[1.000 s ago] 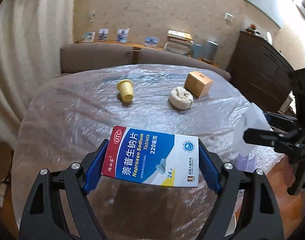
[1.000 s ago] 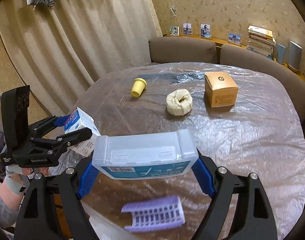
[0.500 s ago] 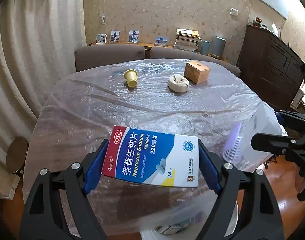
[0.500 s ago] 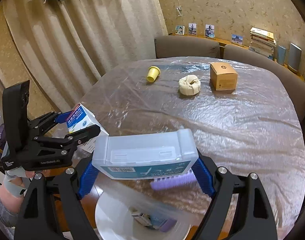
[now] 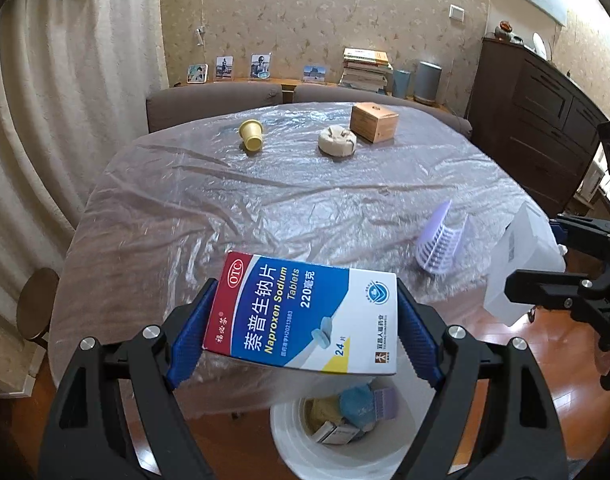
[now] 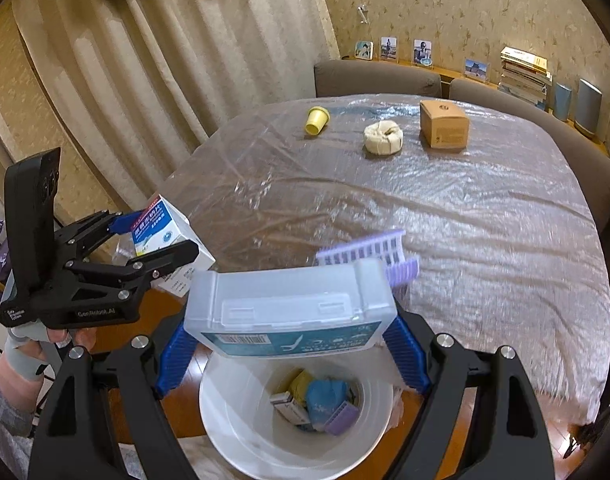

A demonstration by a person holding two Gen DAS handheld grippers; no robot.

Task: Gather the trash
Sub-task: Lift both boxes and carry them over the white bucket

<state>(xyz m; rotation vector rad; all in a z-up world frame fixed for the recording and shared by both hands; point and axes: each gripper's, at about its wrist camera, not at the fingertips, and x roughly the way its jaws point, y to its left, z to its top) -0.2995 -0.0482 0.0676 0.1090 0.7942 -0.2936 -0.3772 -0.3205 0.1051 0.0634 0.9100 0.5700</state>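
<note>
Trash in hand, twice over: the left gripper (image 5: 301, 320) clamps a pill box (image 5: 303, 312) and the right gripper (image 6: 291, 320) clamps a clear plastic case (image 6: 289, 306), both now held above a white bin (image 6: 241, 432) on the floor by the table's near edge; a second ago the bin was out of both views, and the grippers have since drawn back off the table (image 6: 485, 216) to hang over it; the bin already holds small boxes and a blue wad, so a release looks like the next step; a purple comb-like piece (image 6: 369, 254) lies at the near edge, and a yellow cup (image 6: 316, 120), a cream roll (image 6: 383, 138) and a brown box (image 6: 444, 128) sit at the far side, likely left to collect; crinkled clear plastic covers the table; beyond are brown chairs, pale curtains, framed photos, stacked books and a dark cabinet.
</note>
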